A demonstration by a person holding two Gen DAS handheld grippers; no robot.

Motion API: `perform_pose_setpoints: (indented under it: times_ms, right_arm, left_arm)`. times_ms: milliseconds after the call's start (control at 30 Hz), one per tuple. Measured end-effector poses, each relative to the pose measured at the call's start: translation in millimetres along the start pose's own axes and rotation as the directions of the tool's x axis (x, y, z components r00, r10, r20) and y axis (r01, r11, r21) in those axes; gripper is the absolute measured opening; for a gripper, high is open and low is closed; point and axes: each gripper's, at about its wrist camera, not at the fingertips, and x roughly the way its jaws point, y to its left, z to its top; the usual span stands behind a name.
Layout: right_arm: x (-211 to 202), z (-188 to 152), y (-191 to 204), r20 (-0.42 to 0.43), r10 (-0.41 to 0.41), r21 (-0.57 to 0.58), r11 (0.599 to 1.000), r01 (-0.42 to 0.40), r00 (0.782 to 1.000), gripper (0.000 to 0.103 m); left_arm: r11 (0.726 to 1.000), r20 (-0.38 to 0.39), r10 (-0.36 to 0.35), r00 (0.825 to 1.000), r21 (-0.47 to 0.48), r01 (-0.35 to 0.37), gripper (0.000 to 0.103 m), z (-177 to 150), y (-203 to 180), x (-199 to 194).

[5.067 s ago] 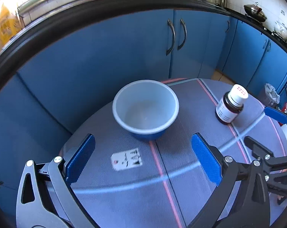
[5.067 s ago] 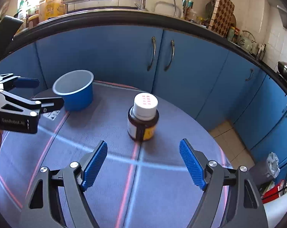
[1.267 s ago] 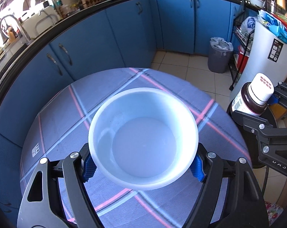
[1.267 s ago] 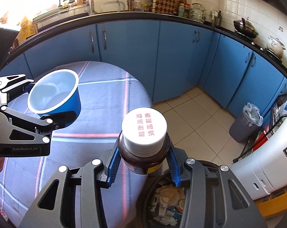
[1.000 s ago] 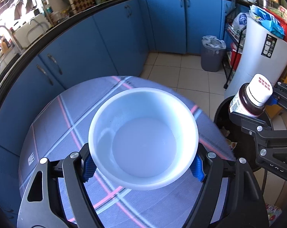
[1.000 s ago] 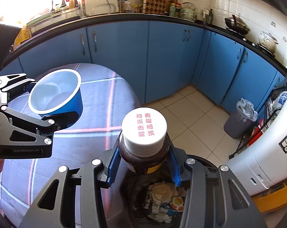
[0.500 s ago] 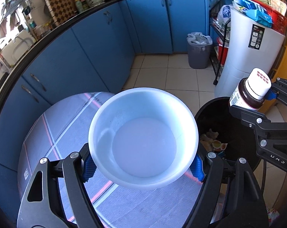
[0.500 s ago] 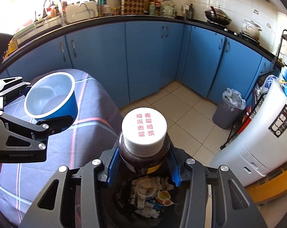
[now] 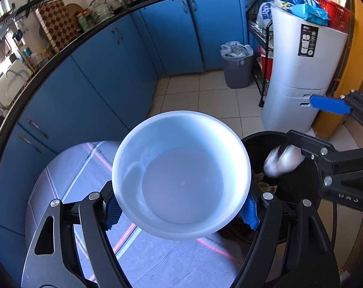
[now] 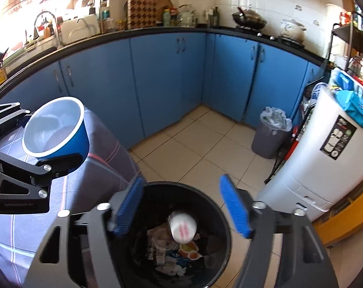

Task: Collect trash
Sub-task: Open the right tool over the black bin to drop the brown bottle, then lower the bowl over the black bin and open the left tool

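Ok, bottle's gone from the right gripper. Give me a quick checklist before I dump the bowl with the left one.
1. Right gripper open and empty: ok.
2. Brown bottle with white cap inside the round black trash bin: ok, it shows blurred below the rim.
3. Left gripper shut on the blue plastic bowl with white inside: ok.
4. Bowl over the bin opening: not ok, it sits mostly above the grey checked tablecloth.
5. Room in the bin for the bowl: cannot tell, litter covers the bottom.
6. Right gripper clear of the bowl's path: not ok, it hangs over the bin.
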Motion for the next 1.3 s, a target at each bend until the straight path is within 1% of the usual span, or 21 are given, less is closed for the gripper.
perform_pose_setpoints:
  times_ms: [100, 233, 267, 300, 333, 433, 767, 833, 967, 1067, 1300]
  right_arm:
    - [-2.4, -2.1, -8.0, 0.004, -0.025, 0.004, 1.0, 0.025, 1.0, 0.068]
    - [-3.7, -5.3, -18.3, 0.004, -0.039, 0.024, 0.999, 0.038, 0.999, 0.068]
    - [-3.7, -6.1, -21.2, 0.003, -0.045, 0.03, 0.999, 0.045, 0.999, 0.071]
    - [-3.6, -6.8, -24.2, 0.003, -0.052, 0.04, 0.998, 0.052, 0.999, 0.079]
    - [-3.6, -7.0, -27.2, 0.007, -0.052, 0.048, 0.997, 0.052, 0.999, 0.084]
    - [-3.8, -9.8, -32.7, 0.001, -0.041, 0.059, 0.997, 0.041, 0.999, 0.09]
    - [-4.0, -18.9, -41.9, -0.009, -0.052, 0.067, 0.996, 0.053, 0.999, 0.091]
    - [-4.2, -21.0, -42.3, -0.012, -0.047, 0.053, 0.997, 0.048, 0.999, 0.096]
    - [-2.0, -24.9, -44.1, -0.033, -0.032, 0.04, 0.999, 0.034, 0.999, 0.096]
    - [-4.6, -27.2, -46.7, -0.021, -0.037, 0.039, 0.998, 0.038, 0.999, 0.096]
    - [-7.8, -32.9, -52.1, -0.028, -0.052, 0.039, 0.998, 0.053, 0.998, 0.096]
  left_arm:
    - [1.0, 0.005, -0.003, 1.0, 0.014, 0.003, 0.077, 4.9, -8.4, -0.8]
    - [1.0, 0.009, -0.008, 1.0, 0.029, 0.008, 0.077, 10.2, -16.2, -1.0]
    - [0.999, 0.01, -0.01, 1.0, 0.033, 0.01, 0.077, 11.1, -18.3, -1.1]
    - [0.999, 0.01, -0.011, 1.0, 0.036, 0.011, 0.077, 11.5, -19.8, -1.2]
    - [0.999, 0.011, -0.012, 1.0, 0.04, 0.012, 0.077, 12.8, -22.5, -1.1]
    - [0.999, 0.013, -0.018, 1.0, 0.048, 0.017, 0.077, 14.8, -26.0, -1.0]
    - [0.997, 0.018, -0.039, 0.999, 0.065, 0.038, 0.077, 27.0, -40.7, 0.0]
    - [0.997, 0.021, -0.047, 0.999, 0.07, 0.045, 0.077, 29.3, -43.8, -0.6]
    - [0.995, 0.028, -0.059, 0.998, 0.084, 0.057, 0.077, 33.9, -52.8, -1.9]
    - [0.994, 0.03, -0.07, 0.997, 0.091, 0.067, 0.077, 36.0, -57.4, -2.7]
    - [0.99, 0.034, -0.098, 0.995, 0.11, 0.094, 0.077, 42.7, -72.7, -3.3]
